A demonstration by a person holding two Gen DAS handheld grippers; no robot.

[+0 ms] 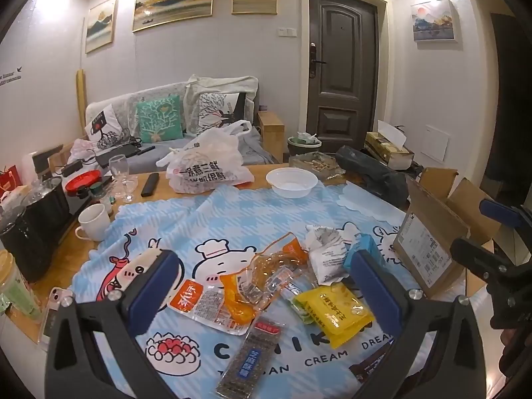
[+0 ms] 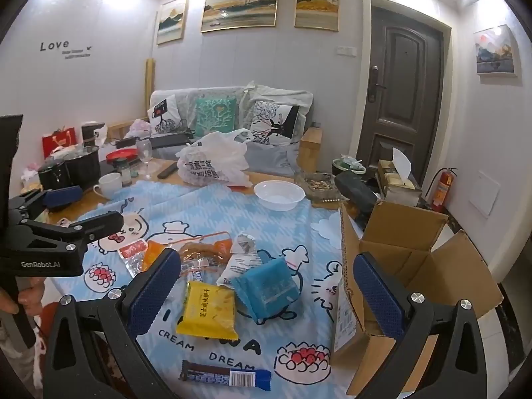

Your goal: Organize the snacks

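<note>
Both grippers, left gripper (image 1: 266, 286) and right gripper (image 2: 266, 286), hold jaws wide apart, empty. Snack packets (image 2: 207, 309) lie scattered on the blue tablecloth (image 2: 232, 206), just left of the open cardboard box (image 2: 415, 266).

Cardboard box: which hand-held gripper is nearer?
Right. The right hand-held gripper hovers open with the cardboard box beside its right finger; the left hand-held gripper is open over the snacks, box off to its right.

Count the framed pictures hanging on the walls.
4. Three hang above the sofa: a small one on the left, a wide one in the middle, another to its right. The fourth hangs right of the door.
</note>
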